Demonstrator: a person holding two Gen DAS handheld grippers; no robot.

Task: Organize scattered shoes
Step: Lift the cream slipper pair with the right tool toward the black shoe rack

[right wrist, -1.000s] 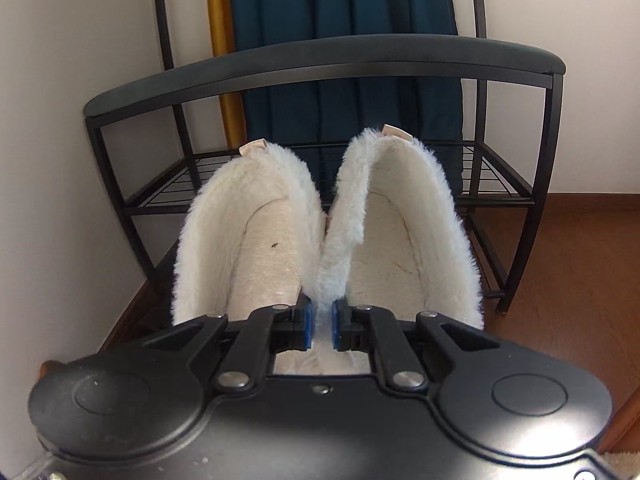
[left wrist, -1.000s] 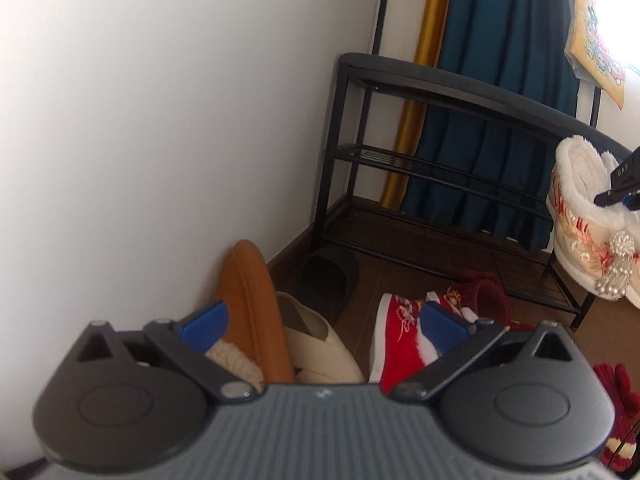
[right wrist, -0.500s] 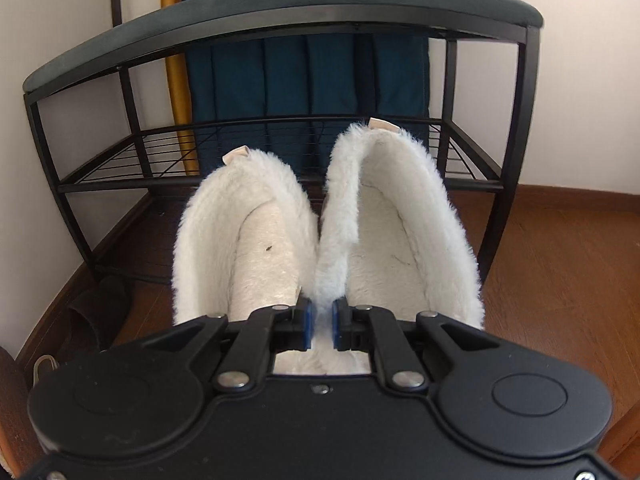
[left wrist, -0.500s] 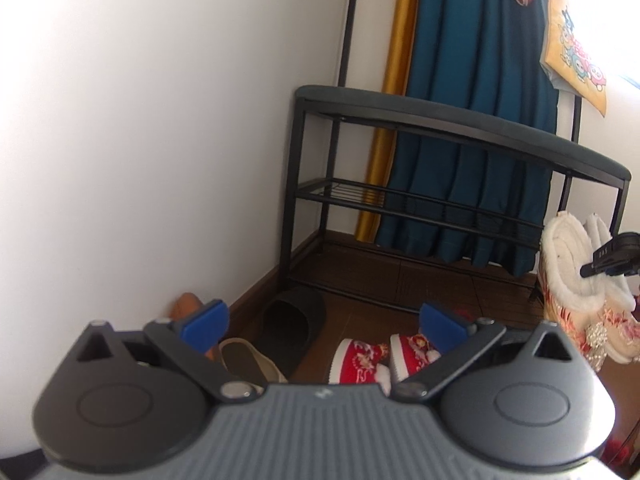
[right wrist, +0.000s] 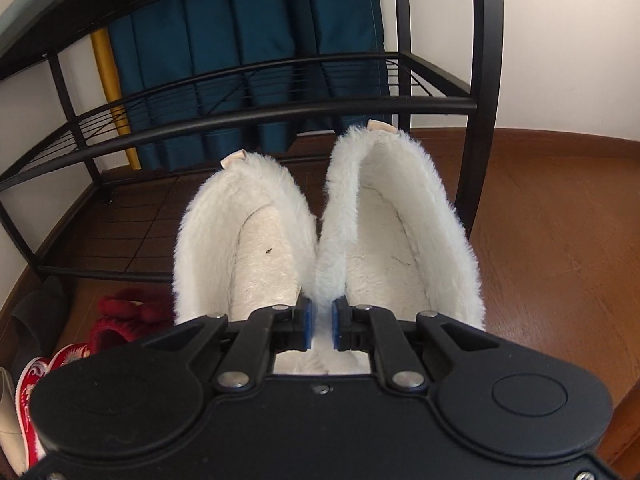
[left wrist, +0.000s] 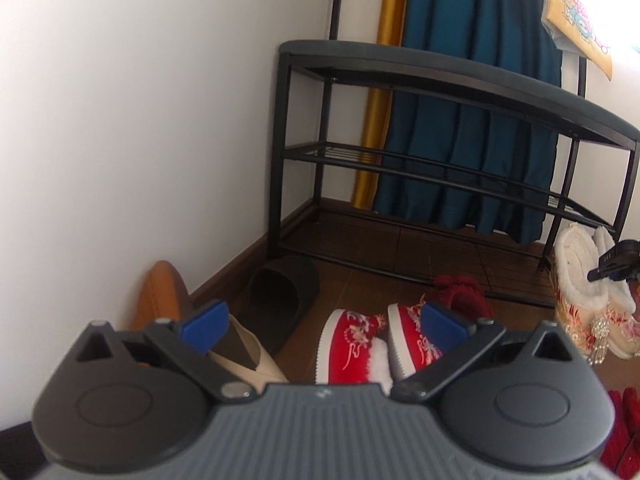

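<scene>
The right gripper (right wrist: 320, 322), pinched on the adjoining collars of the fur-lined slippers (right wrist: 326, 236), has dropped to the shoe rack's (right wrist: 256, 114) bottom tier, placement seemingly near; left gripper (left wrist: 322, 324) gapes empty above the red embroidered shoes (left wrist: 352, 344).

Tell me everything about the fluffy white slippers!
The white slippers are a pair, lined and rimmed with thick white fur, each with a small beige tab at the back. Outside they are cream with red embroidery and a dangling bead charm. The right tool is shut on their two inner rims, pinching them together. They hang at the right end of the black rack, near its bottom shelf.
</scene>
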